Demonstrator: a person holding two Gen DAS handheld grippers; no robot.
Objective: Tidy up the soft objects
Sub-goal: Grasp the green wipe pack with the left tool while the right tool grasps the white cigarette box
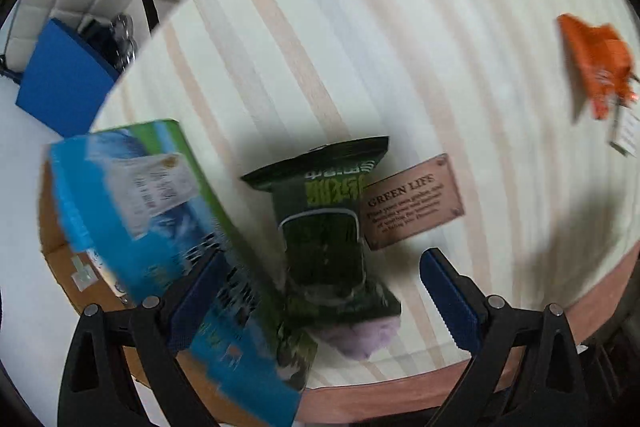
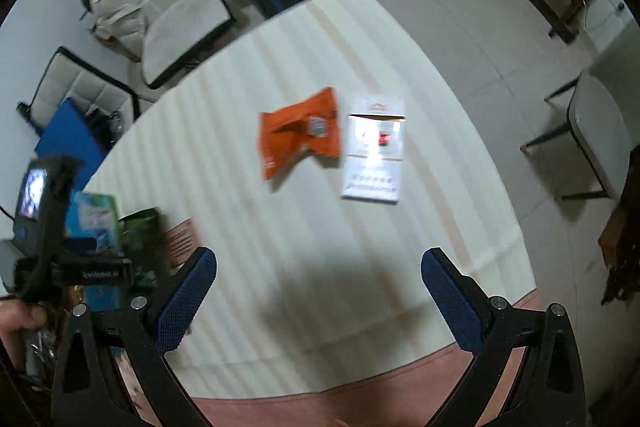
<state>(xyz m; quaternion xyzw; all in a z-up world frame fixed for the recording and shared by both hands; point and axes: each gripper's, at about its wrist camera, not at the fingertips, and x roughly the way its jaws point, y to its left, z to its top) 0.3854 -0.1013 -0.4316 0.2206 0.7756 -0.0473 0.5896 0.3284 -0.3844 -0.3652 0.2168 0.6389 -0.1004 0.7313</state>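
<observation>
In the left wrist view, my left gripper (image 1: 320, 291) is open above a dark green snack pouch (image 1: 324, 227) lying on the striped tablecloth (image 1: 360, 47). A blue and green pack (image 1: 168, 247) lies over the left finger; a pale purple soft thing (image 1: 368, 337) peeks out under the pouch. An orange packet (image 1: 600, 63) lies far right. In the right wrist view, my right gripper (image 2: 318, 291) is open and empty above the cloth, with the orange packet (image 2: 298, 135) and a white box (image 2: 374, 151) ahead. The left gripper's body (image 2: 60, 251) shows at the left.
A brown "GREEN LIFE" label (image 1: 412, 203) sits on the cloth beside the pouch. A cardboard piece (image 1: 68, 267) lies at the table's left edge. Cushioned chairs (image 2: 176, 11), a blue box (image 2: 68, 139) and a white stool (image 2: 596, 135) stand around the table.
</observation>
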